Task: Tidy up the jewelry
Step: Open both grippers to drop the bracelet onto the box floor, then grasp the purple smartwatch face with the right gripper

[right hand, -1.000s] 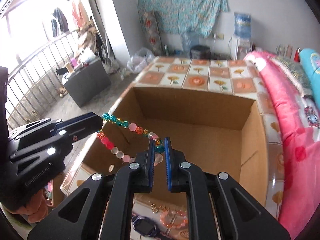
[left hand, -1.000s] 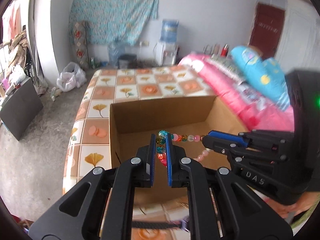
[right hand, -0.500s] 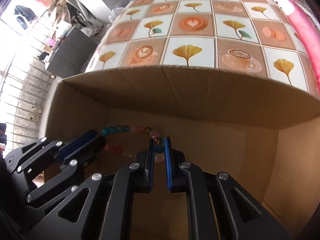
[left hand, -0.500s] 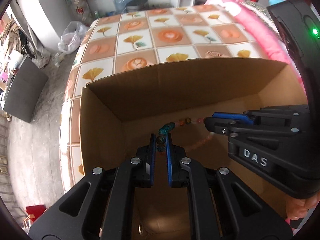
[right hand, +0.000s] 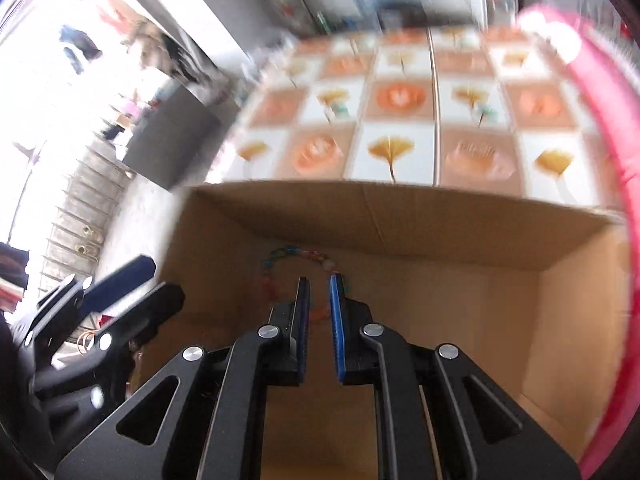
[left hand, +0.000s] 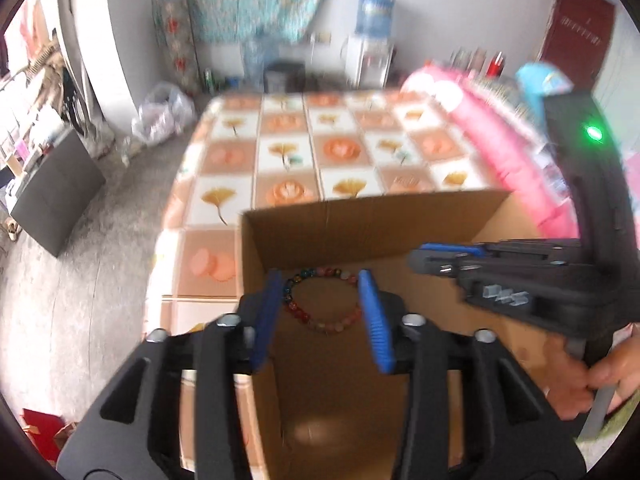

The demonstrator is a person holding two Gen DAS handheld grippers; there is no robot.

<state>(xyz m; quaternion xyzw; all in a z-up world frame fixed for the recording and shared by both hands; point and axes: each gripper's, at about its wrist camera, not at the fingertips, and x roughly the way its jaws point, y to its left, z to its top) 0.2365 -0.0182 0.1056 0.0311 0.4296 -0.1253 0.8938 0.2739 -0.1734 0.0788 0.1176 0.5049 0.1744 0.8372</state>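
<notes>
Both cameras are wrist-mounted fisheye units, each looking forward and steeply downward along its own tool's two fingers. The left wrist view sits close above the near left corner of the cardboard box (left hand: 360, 216), facing into it and beyond to the far wall; the left tool (left hand: 320, 300) fills the lower frame, and the right tool (left hand: 424, 258) enters from the right. The right wrist view sits nearer the box (right hand: 400, 216), tilted further down, with the right tool (right hand: 318, 284) central and the left tool (right hand: 132, 276) at lower left. Both views share the box interior, the bead bracelet (left hand: 320, 304) and the tiled cloth (left hand: 288, 152).
</notes>
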